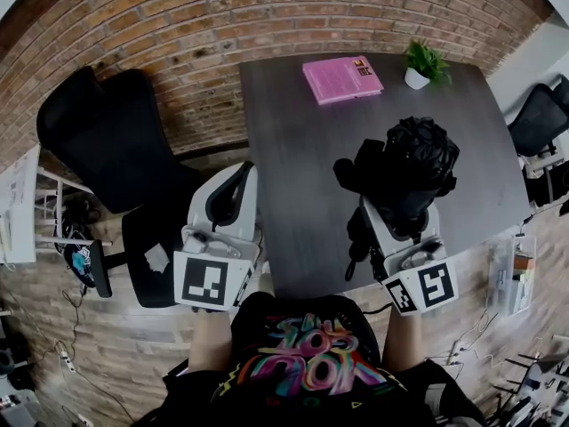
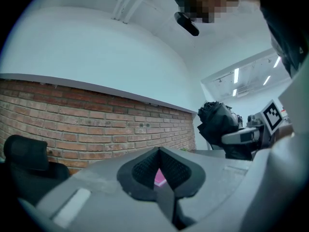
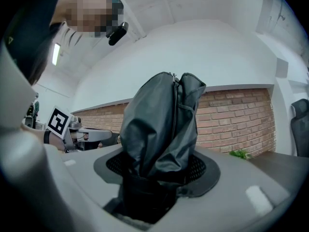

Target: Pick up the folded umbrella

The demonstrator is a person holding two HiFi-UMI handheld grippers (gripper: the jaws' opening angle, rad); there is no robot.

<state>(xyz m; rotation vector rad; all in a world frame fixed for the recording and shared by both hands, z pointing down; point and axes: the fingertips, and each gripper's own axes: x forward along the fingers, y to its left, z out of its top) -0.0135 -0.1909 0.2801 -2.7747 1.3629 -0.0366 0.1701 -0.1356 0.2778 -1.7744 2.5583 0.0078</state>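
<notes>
The folded umbrella [image 1: 418, 163] is a black, crumpled bundle of fabric held upright above the dark grey table [image 1: 302, 167]. My right gripper [image 1: 402, 212] is shut on its lower part, and in the right gripper view the umbrella [image 3: 161, 124] rises from between the black pads [image 3: 200, 166] and fills the middle. My left gripper [image 1: 238, 181] hangs just off the table's left edge with nothing in it. Its fingertips meet in the left gripper view [image 2: 159, 166]. That view also shows the umbrella [image 2: 215, 124] at the right.
A pink book [image 1: 342, 78] and a small potted plant [image 1: 424, 63] lie at the table's far end, against a brick wall [image 1: 204, 25]. A black office chair [image 1: 116, 140] stands left of the table, under my left gripper. Another chair [image 1: 542, 118] is at the right.
</notes>
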